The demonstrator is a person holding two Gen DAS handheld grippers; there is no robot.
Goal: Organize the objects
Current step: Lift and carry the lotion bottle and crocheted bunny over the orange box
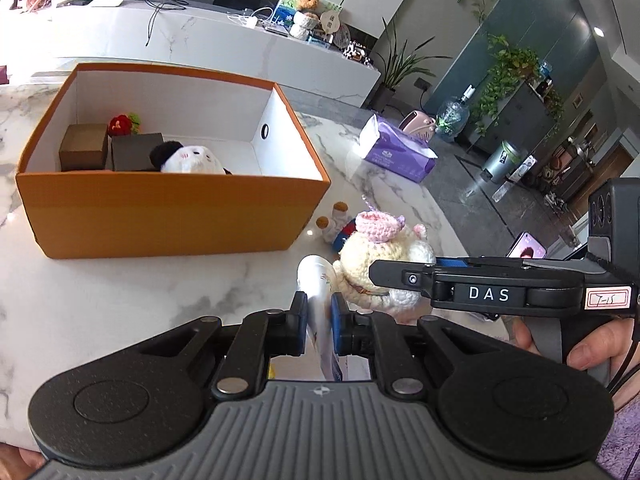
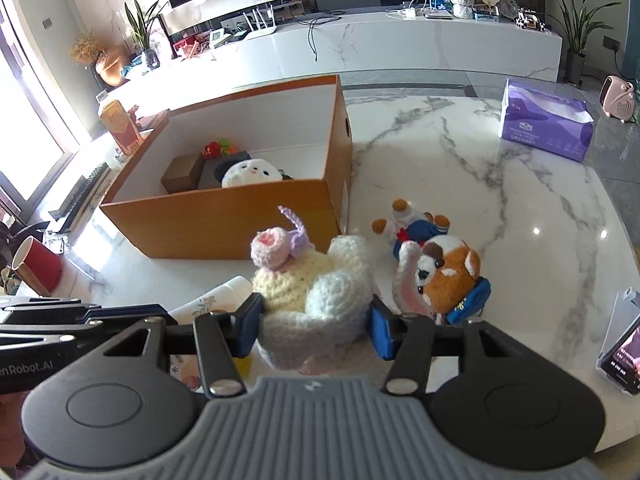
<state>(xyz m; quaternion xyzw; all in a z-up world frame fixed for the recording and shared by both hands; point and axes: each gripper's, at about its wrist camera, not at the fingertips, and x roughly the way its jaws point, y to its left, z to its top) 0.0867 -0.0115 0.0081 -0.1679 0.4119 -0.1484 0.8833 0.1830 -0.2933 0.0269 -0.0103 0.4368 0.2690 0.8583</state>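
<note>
My left gripper [image 1: 319,322] is shut on a white tube with a floral print [image 1: 320,300], just above the marble table; the tube also shows in the right wrist view [image 2: 216,300]. My right gripper [image 2: 316,324] is shut on a cream crocheted doll with a pink hat [image 2: 316,292], also seen in the left wrist view [image 1: 380,256]. An open orange box [image 1: 160,208] stands behind, holding a white plush [image 1: 192,158], two brown boxes and a red crochet toy [image 1: 120,124]. A brown plush dog in blue [image 2: 440,276] lies right of the doll.
A purple tissue pack [image 2: 546,120] lies at the table's far right. A phone on a stand [image 2: 620,344] is at the right edge. A red cup [image 2: 36,266] stands left of the table. A white TV counter runs along the back.
</note>
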